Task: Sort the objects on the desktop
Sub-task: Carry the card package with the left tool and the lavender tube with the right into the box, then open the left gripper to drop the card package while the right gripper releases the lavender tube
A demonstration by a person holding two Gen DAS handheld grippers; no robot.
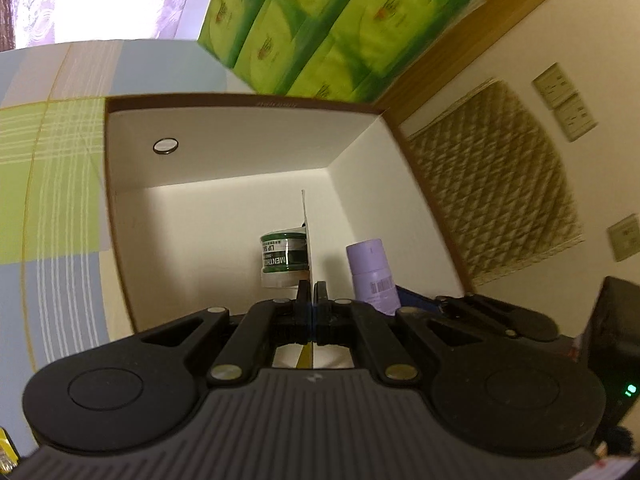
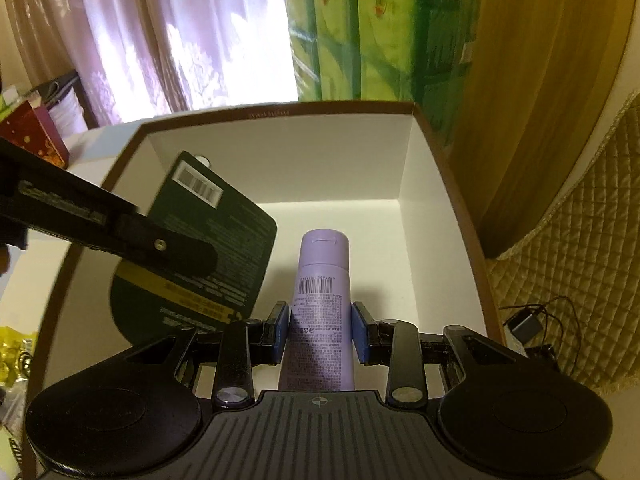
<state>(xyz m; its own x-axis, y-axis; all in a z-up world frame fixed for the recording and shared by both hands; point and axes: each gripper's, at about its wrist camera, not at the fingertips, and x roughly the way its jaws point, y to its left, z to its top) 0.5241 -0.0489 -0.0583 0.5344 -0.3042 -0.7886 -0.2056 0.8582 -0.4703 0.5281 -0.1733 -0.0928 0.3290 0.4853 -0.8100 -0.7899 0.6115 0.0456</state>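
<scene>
A white box with a brown rim lies open below both grippers. My left gripper is shut on the edge of a dark blister card that carries a small green lip-balm jar; the card hangs over the box's inside. The right wrist view shows the card's printed back with the left gripper clamped on it. My right gripper is shut on a lilac bottle, blue pads against its sides, cap pointing into the box.
Green tissue packs are stacked behind the box. A quilted beige cover and a charger with cable lie to the right. A plaid cloth covers the surface on the left, with a red box beyond.
</scene>
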